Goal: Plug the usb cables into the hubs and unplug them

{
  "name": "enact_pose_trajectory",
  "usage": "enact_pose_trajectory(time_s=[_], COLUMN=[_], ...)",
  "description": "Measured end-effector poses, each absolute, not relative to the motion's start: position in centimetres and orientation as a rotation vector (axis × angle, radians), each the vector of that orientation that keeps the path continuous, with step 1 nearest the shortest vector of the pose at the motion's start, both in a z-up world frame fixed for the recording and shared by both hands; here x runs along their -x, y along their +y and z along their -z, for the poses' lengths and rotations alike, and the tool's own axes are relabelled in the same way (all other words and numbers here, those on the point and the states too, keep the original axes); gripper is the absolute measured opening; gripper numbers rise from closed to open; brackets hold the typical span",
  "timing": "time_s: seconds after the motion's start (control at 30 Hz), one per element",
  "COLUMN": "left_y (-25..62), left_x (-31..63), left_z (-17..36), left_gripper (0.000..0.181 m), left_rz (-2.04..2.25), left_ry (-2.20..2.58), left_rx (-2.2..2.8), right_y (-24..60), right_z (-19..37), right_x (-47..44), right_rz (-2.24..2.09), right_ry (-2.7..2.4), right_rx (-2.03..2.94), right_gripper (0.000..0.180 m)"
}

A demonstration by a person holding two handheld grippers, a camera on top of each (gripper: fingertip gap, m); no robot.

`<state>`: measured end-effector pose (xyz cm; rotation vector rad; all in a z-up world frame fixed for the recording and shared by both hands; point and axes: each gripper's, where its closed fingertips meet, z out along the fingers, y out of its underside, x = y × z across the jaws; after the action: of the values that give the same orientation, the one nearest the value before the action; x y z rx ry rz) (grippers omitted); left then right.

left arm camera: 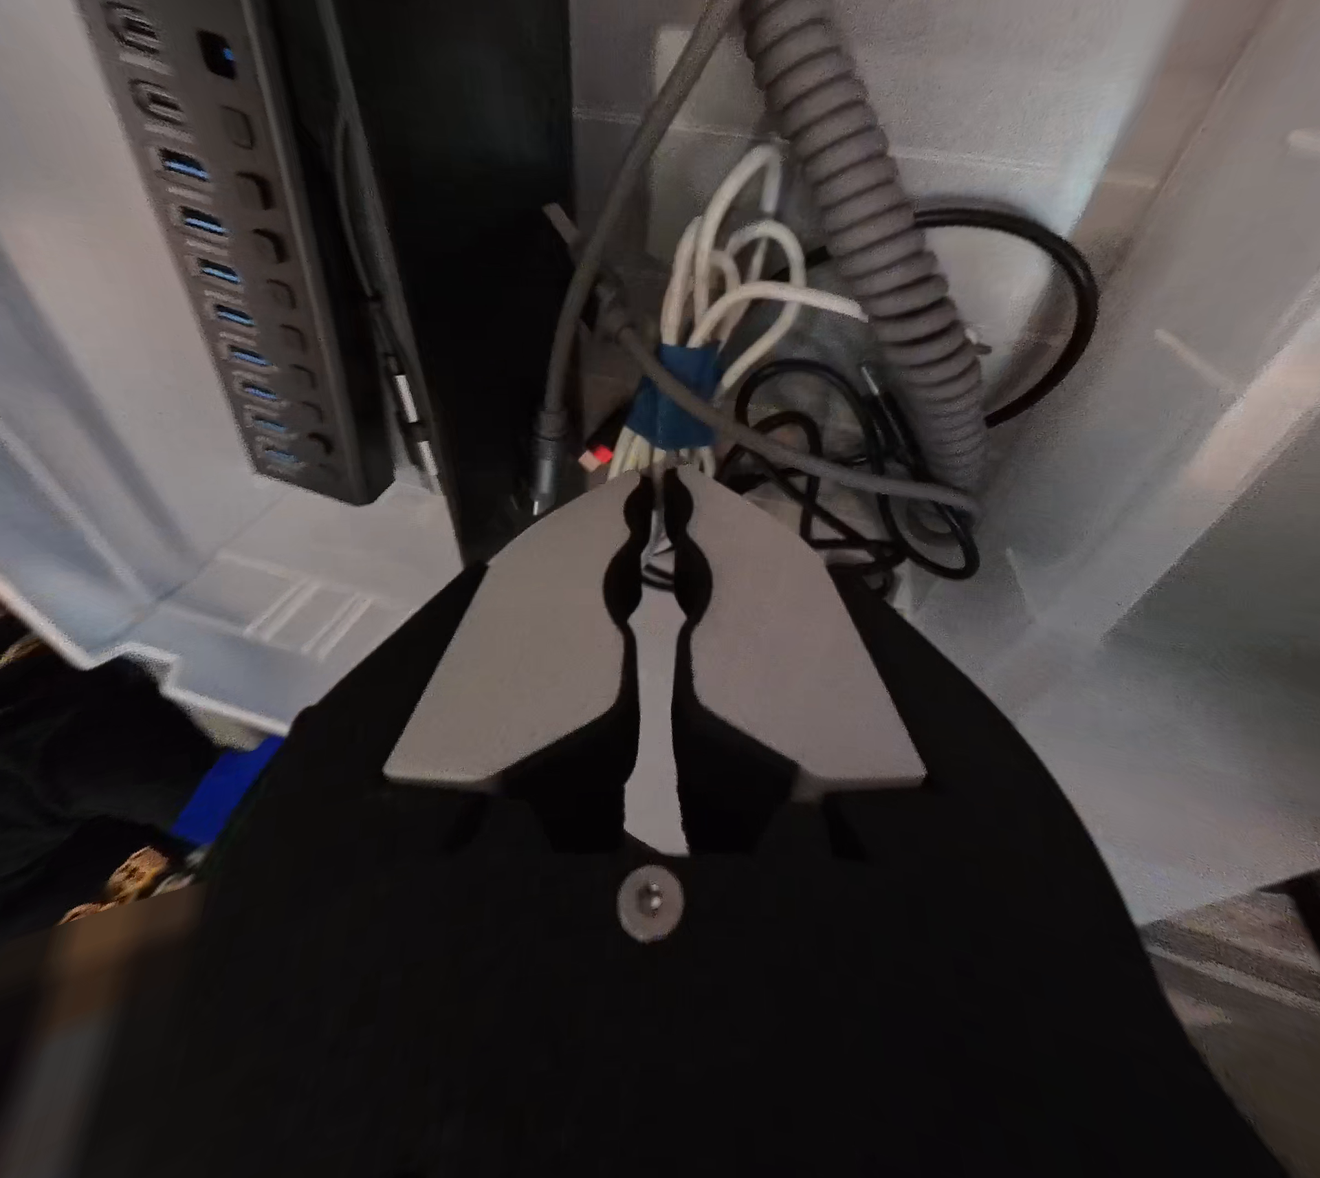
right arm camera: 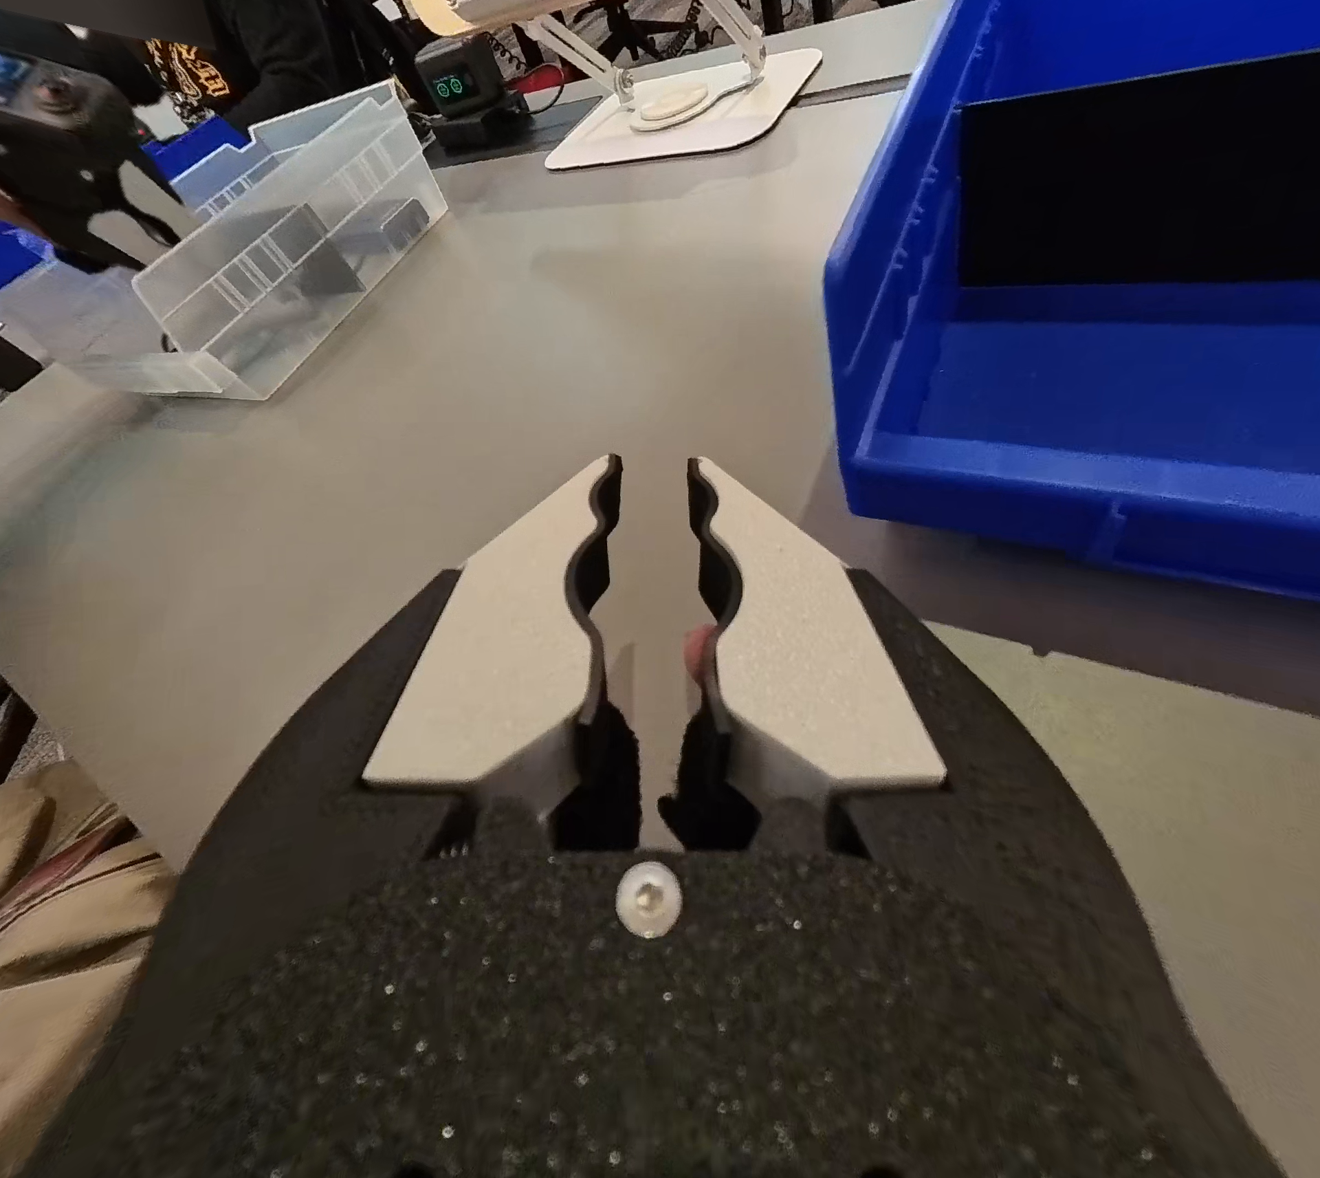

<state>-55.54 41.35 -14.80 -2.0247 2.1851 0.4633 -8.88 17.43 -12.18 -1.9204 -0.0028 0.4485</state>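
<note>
My left gripper (left arm camera: 661,478) sits inside a clear plastic bin (left arm camera: 1071,72), its 2 fingers drawn close with only a thin gap, the tips right at a tangle of cables; whether they pinch a strand I cannot tell, since the tips hide the contact. That tangle is a bundle of thin white cables (left arm camera: 743,286) wrapped with blue tape (left arm camera: 675,393), lying over loops of black cable (left arm camera: 921,501). A grey coiled cable (left arm camera: 857,200) leans up against the bin's back wall just right of the bundle, and a straight grey cable (left arm camera: 643,143) runs down to a silver plug (left arm camera: 546,465) beside a small red connector (left arm camera: 596,456). The USB hub (left arm camera: 214,215) — black, upright, with a column of blue ports — stands at the left of the bin, apart from my fingers, with a tall black divider (left arm camera: 443,143) between it and the cables. My right gripper (right arm camera: 651,465) hovers over the grey table (right arm camera: 500,393), jaws slightly spread and holding nothing. A blue storage bin (right arm camera: 928,322) sits just to its right, another clear bin (right arm camera: 300,258) farther off to the left, and a white stand (right arm camera: 686,115) carrying a wooden board at the far edge.
</note>
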Motion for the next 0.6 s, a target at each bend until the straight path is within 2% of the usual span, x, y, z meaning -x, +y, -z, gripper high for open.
enact_pose_trajectory(time_s=[0.03,0.27,0.6], left_y=[41.4,40.9,41.2], left_x=[55.6,54.8,57.1], left_z=[14.0,9.1,3.4], left_gripper=[0.003,0.003,0.003], left_rz=[-0.549,-0.931,-1.116], left_ry=[2.192,2.175,2.017], left_rx=[1.967,1.631,1.541], right_y=[17.4,17.1,16.9], right_z=[12.2,12.0,11.7], right_x=[8.9,9.0,9.1], right_rz=[-0.447,-0.424,-0.42], right_ry=[-0.007,-0.02,-0.02], right_rx=[1.921,1.916,1.906], right_gripper=[0.018,0.017,0.017])
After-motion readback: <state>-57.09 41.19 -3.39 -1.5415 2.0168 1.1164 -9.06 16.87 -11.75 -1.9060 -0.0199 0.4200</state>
